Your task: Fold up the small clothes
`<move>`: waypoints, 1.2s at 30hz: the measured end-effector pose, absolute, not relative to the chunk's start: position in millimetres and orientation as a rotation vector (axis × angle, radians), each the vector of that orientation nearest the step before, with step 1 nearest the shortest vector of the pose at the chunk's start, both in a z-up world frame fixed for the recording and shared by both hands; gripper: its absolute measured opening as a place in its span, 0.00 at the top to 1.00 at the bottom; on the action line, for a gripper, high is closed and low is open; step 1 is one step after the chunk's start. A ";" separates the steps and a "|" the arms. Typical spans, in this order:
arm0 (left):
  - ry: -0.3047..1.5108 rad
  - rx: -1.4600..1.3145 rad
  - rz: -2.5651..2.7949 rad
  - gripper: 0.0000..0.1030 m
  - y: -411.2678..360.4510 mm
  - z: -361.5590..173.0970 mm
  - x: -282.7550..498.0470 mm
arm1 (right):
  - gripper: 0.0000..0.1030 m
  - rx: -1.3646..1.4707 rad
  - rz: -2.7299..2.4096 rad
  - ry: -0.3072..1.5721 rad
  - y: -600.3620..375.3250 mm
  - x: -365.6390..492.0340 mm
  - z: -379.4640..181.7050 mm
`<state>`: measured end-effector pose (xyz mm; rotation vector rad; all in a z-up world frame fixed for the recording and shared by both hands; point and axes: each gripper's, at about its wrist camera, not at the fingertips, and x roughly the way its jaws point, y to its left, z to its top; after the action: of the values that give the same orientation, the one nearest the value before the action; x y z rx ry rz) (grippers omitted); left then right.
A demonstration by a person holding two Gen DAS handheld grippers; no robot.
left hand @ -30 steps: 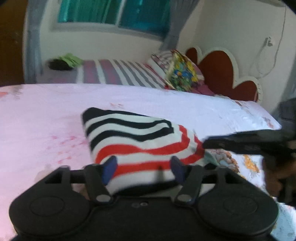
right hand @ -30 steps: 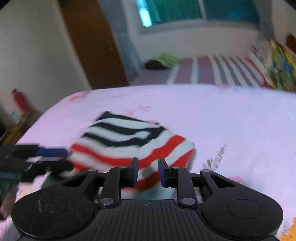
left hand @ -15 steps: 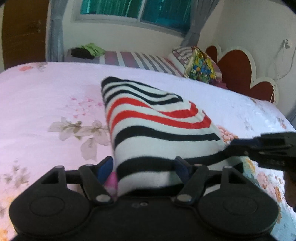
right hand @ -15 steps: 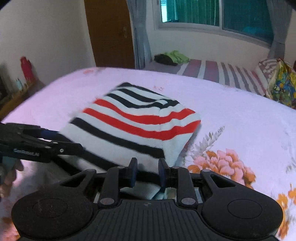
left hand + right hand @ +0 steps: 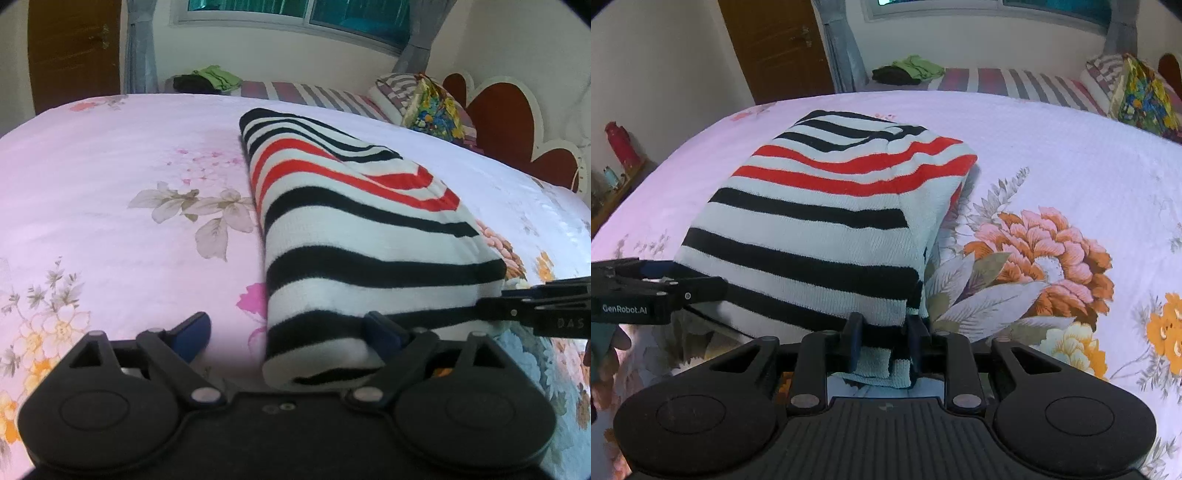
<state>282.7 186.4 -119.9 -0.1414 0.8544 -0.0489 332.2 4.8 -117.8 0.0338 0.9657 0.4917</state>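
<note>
A small knit sweater (image 5: pixel 354 206) with black, white and red stripes lies folded lengthwise on the floral bedsheet (image 5: pixel 122 192); it also shows in the right wrist view (image 5: pixel 827 206). My left gripper (image 5: pixel 288 332) is open, its wide-spread blue fingertips (image 5: pixel 192 330) straddling the sweater's near left edge, which lies loose between them. My right gripper (image 5: pixel 882 332) is shut on the sweater's near right corner, cloth pinched between its fingers. Each gripper shows at the edge of the other's view, the right one (image 5: pixel 539 306) and the left one (image 5: pixel 646 291).
A second bed with a striped sheet (image 5: pixel 306 90), a colourful pillow (image 5: pixel 432 107) and a pile of dark and green clothes (image 5: pixel 207 79) stands behind. A brown door (image 5: pixel 779 44) is at the back left. A red bottle (image 5: pixel 622 146) stands on a low shelf at left.
The sweater has been drawn toward me and lies longer and flatter, near hem now at both grippers. The left fingers have spread wider. The right stays pinched on cloth.
</note>
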 end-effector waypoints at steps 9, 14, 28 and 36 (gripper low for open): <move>0.805 -0.117 0.000 0.04 161.3 -92.0 248.3 | 0.15 0.161 0.385 0.858 -27.1 290.6 -84.0; 0.731 -0.088 0.011 0.01 140.4 -67.2 212.6 | 0.08 0.187 0.363 0.822 -51.1 253.4 -65.6; 0.593 -0.019 0.029 0.01 83.9 -5.8 60.1 | 0.00 0.109 0.368 0.666 -91.6 86.9 5.9; 0.523 -0.018 0.000 0.01 61.6 30.9 -13.5 | 0.00 0.073 0.368 0.572 -96.7 4.1 44.3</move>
<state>-13.5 61.6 30.9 -0.0178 0.5230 -0.0002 4.1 -96.7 44.3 0.0726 0.5722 0.3679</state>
